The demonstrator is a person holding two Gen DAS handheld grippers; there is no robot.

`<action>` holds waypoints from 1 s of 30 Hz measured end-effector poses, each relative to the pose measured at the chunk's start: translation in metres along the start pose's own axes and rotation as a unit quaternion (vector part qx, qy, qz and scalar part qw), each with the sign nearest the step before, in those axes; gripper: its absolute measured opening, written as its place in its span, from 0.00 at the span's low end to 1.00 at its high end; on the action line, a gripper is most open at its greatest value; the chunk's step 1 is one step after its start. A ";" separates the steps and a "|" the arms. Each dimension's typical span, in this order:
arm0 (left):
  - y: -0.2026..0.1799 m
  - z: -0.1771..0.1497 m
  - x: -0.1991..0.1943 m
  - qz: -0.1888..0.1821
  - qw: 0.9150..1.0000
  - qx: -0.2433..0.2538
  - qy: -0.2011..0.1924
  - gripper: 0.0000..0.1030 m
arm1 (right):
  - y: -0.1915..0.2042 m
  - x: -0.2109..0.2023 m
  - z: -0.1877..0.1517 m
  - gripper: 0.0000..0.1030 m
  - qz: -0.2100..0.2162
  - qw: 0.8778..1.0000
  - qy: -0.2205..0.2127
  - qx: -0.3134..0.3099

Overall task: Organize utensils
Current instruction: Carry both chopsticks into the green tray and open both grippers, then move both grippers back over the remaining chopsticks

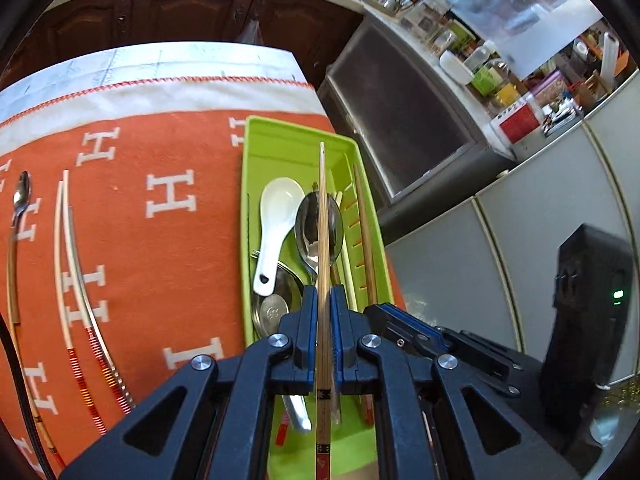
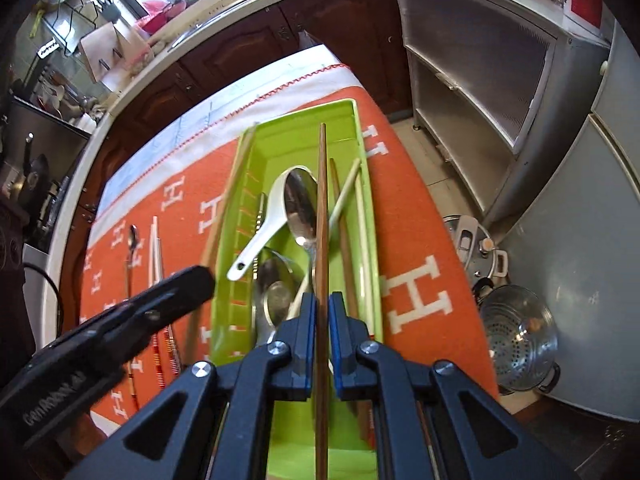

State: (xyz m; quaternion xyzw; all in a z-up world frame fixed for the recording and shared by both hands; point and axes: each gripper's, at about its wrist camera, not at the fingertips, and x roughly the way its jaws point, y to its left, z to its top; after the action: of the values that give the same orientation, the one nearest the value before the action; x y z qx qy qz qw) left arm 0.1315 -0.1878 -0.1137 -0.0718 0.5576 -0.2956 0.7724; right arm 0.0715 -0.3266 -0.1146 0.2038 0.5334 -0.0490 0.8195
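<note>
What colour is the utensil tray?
Lime green tray, clearest in the right wrist view, on the orange cloth with white H letters.

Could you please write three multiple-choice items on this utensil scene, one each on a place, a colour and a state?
1. Where does the white ceramic spoon lie?
A. On the cloth
B. In the tray
C. On the counter

2. What colour is the tray?
A. Lime green
B. Blue
C. Black

3. What is the state of the left gripper?
A. Wide open, holding nothing
B. Shut on a metal spoon
C. Shut on a chopstick

Answers:
1 B: it rests inside the tray beside the metal spoon.
2 A: its walls are bright lime green against the orange cloth.
3 C: the light wooden chopstick runs between its closed jaws.
</note>
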 end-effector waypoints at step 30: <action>0.111 -0.058 -0.145 0.181 0.975 -0.033 -0.128 0.63 | 0.082 -0.031 -0.025 0.07 0.049 0.995 -0.026 -0.079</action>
State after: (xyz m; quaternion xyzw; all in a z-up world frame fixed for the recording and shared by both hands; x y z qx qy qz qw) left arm 0.0912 -0.0068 -0.0653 -0.0322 0.4675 -0.1208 0.8751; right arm 0.0613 -0.2466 -0.0729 0.1630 0.5037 0.0287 0.8479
